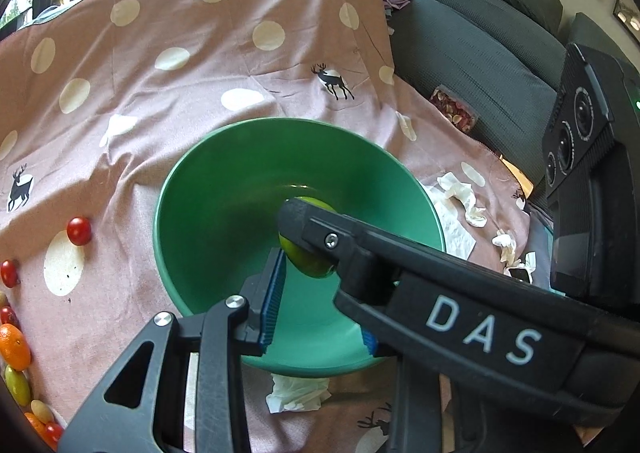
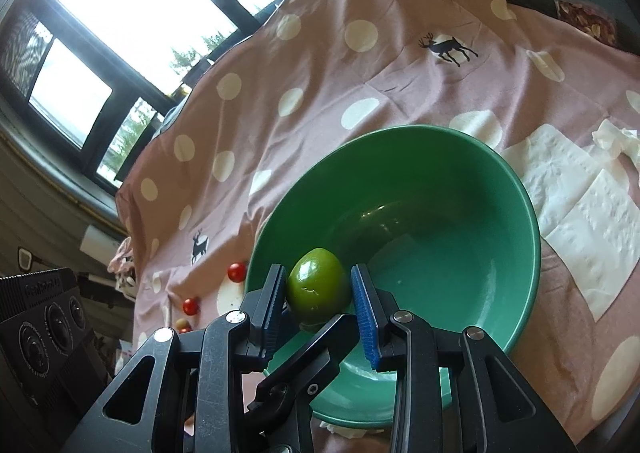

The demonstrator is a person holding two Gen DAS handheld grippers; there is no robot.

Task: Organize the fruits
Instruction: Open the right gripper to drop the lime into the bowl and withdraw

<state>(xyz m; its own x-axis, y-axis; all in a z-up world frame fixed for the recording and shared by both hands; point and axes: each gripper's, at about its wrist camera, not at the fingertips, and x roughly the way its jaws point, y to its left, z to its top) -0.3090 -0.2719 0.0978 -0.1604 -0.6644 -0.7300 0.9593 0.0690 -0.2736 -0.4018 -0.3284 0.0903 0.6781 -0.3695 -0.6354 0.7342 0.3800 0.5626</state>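
A small green lime point(image 2: 316, 283) hangs over the near side of an otherwise empty green bowl point(image 2: 460, 245), with my right gripper point(image 2: 319, 287) shut on it, blue pads against both its sides. In the left wrist view the lime point(image 1: 306, 263) sits at the tips of my left gripper point(image 1: 312, 271). Its left blue pad point(image 1: 276, 285) presses the lime's side, while its other finger is hidden under the right gripper's black finger point(image 1: 360, 249), which crosses in front. The gap of the left gripper is about as wide as the lime. The bowl point(image 1: 224, 193) stands on a pink dotted cloth point(image 1: 180, 93).
Cherry tomatoes point(image 1: 79, 231) and several orange and yellow-green small fruits point(image 1: 14, 345) lie along the cloth's left edge. Crumpled tissues point(image 1: 464, 197) and a flat paper napkin point(image 2: 580, 213) lie right of the bowl. A grey sofa point(image 1: 480, 53) with a snack packet point(image 1: 454, 111) stands behind.
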